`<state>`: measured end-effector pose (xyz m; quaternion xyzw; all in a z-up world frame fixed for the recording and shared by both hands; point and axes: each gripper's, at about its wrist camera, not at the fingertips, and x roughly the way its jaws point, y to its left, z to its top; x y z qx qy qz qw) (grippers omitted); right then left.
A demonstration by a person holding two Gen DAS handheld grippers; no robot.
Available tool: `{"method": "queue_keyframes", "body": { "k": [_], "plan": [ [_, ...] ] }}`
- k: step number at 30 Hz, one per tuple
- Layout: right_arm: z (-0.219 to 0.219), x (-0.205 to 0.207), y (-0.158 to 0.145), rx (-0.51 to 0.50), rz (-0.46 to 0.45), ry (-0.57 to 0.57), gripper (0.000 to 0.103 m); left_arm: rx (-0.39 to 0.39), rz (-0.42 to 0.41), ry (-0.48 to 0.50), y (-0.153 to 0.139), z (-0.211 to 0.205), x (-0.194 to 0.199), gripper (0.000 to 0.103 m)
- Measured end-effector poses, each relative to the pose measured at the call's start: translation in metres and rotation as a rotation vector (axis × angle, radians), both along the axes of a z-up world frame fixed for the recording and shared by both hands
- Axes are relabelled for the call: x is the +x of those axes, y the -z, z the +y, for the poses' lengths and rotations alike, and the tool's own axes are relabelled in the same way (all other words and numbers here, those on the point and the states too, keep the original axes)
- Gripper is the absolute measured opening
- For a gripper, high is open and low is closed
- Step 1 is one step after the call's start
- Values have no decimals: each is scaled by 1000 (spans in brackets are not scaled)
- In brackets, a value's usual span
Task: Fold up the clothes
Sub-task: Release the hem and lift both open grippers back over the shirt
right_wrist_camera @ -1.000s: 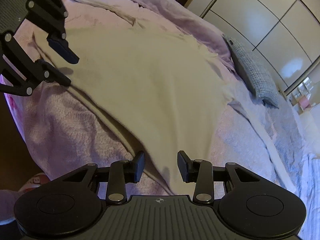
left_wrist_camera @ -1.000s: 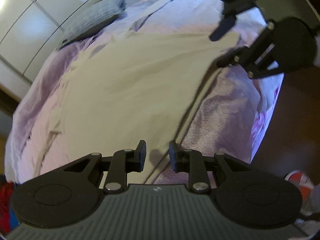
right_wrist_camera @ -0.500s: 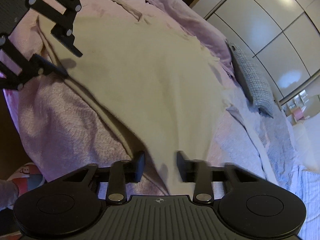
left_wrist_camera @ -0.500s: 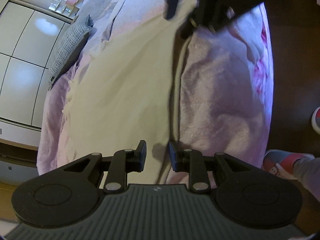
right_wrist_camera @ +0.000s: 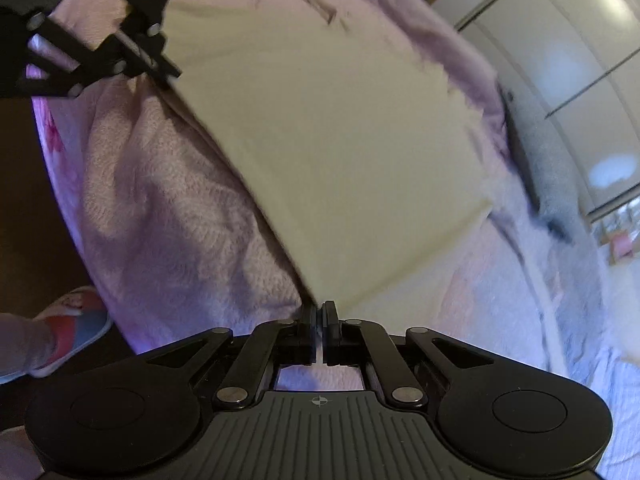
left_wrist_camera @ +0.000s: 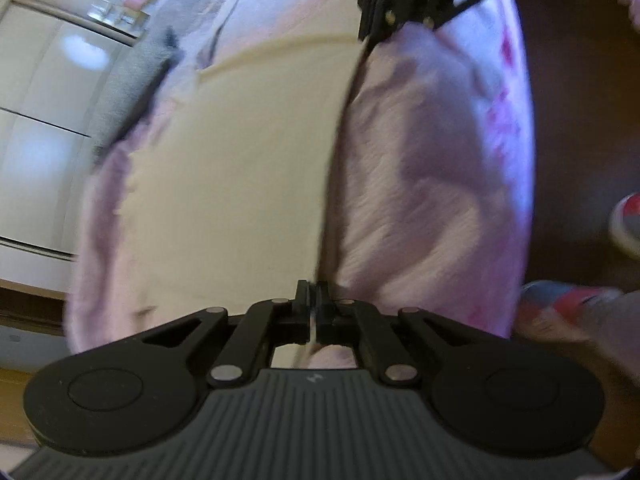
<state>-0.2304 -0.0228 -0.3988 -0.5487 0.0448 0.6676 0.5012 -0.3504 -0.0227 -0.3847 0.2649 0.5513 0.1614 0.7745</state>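
A cream garment (left_wrist_camera: 248, 168) lies spread on a pink bedspread (left_wrist_camera: 432, 184). My left gripper (left_wrist_camera: 313, 294) is shut on the garment's near edge at one corner. My right gripper (right_wrist_camera: 319, 314) is shut on the garment (right_wrist_camera: 328, 152) at the other near corner, and the cloth rises taut from the bedspread (right_wrist_camera: 168, 208) between them. The right gripper shows at the top of the left wrist view (left_wrist_camera: 370, 0). The left gripper shows at the top left of the right wrist view (right_wrist_camera: 160, 66).
A grey checked pillow (left_wrist_camera: 132, 80) lies at the bed's far side by white wardrobe doors (left_wrist_camera: 44, 112). The bed edge drops to a dark floor (left_wrist_camera: 580, 100). A slippered foot (right_wrist_camera: 68, 320) stands by the bed.
Both grippers have closed on the garment's near edge, having been open half a second ago. The near edge is now lifted and pulled taut. Both views are motion-blurred.
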Motion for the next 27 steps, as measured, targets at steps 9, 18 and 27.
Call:
{"method": "queue_keyframes", "body": {
  "k": [9,18,27],
  "plan": [
    [40,75,-61,-78,513,424,43,-373,-406,-559,-63,78,-46,8],
    [56,111,-42,-77,610,682,43,-472,-422,-939,-43,116,-85,21],
    [54,118,-23,-116,631,744,43,-555,-630,-994,-51,111,-128,3]
  ]
}}
